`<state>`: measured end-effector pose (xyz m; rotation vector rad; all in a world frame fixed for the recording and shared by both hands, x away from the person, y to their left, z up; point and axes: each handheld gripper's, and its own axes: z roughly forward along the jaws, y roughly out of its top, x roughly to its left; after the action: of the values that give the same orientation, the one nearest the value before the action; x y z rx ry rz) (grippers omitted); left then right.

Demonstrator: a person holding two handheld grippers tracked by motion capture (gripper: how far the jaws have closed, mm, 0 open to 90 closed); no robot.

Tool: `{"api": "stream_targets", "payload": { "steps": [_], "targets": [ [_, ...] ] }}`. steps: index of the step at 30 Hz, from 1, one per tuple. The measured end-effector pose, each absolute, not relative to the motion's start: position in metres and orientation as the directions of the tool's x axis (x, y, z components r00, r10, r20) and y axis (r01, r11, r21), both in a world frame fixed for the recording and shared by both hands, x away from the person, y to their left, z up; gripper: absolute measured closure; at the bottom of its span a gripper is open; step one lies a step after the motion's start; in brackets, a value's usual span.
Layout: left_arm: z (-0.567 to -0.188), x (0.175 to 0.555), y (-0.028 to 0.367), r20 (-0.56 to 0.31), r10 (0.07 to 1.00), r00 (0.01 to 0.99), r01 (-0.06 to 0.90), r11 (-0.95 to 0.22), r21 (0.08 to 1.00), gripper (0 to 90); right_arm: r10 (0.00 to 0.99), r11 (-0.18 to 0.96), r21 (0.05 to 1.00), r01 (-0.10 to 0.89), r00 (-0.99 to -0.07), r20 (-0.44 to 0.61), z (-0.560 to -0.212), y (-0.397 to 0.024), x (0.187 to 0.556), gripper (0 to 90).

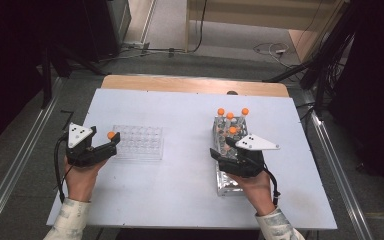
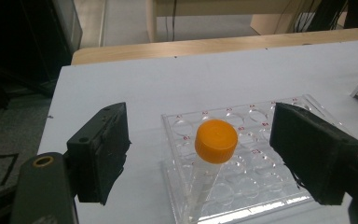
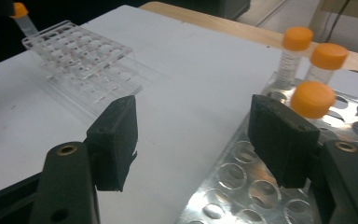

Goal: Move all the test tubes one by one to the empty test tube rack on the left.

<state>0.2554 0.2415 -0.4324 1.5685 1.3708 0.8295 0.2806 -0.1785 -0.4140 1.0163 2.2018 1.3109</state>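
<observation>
An orange-capped tube (image 2: 216,141) is seen standing in the clear rack (image 2: 242,186) at frame centre, between the parted, untouching jaws of the left gripper (image 2: 216,154). The right gripper (image 3: 205,140), jaws apart, is held over the metal rack (image 3: 242,186); a next tube is judged to require grasping.

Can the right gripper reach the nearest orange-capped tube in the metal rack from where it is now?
Probably yes. The right gripper is open above the metal rack, and the nearest orange-capped tube stands just beyond its right-hand jaw. Nothing lies between them, though the neighbouring tubes stand close behind.

A tube (image 2: 216,142) stands in the clear rack (image 1: 139,142), left of the metal rack (image 1: 228,176).
</observation>
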Motion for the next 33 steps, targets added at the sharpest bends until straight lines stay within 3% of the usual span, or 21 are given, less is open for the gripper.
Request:
{"api": "stream_targets", "payload": {
  "steps": [19, 27, 33],
  "targets": [
    [-0.434, 0.255, 0.237, -0.043, 0.983, 0.176, 0.399, -0.031, 0.917, 21.4, 0.817, 0.332, 0.857, 0.394, -0.574, -0.052, -0.427, -0.205, 0.309, 33.7],
    [-0.434, 0.255, 0.236, -0.041, 0.984, 0.175, 0.398, -0.033, 0.917, 21.8, 0.806, 0.321, 0.861, 0.395, -0.591, -0.029, -0.431, -0.214, 0.322, 39.0],
    [-0.434, 0.255, 0.236, -0.038, 0.984, 0.176, 0.397, -0.036, 0.917, 22.2, 0.785, 0.360, 0.854, 0.374, -0.616, -0.061, -0.434, -0.210, 0.330, 48.2]
  ]
}}
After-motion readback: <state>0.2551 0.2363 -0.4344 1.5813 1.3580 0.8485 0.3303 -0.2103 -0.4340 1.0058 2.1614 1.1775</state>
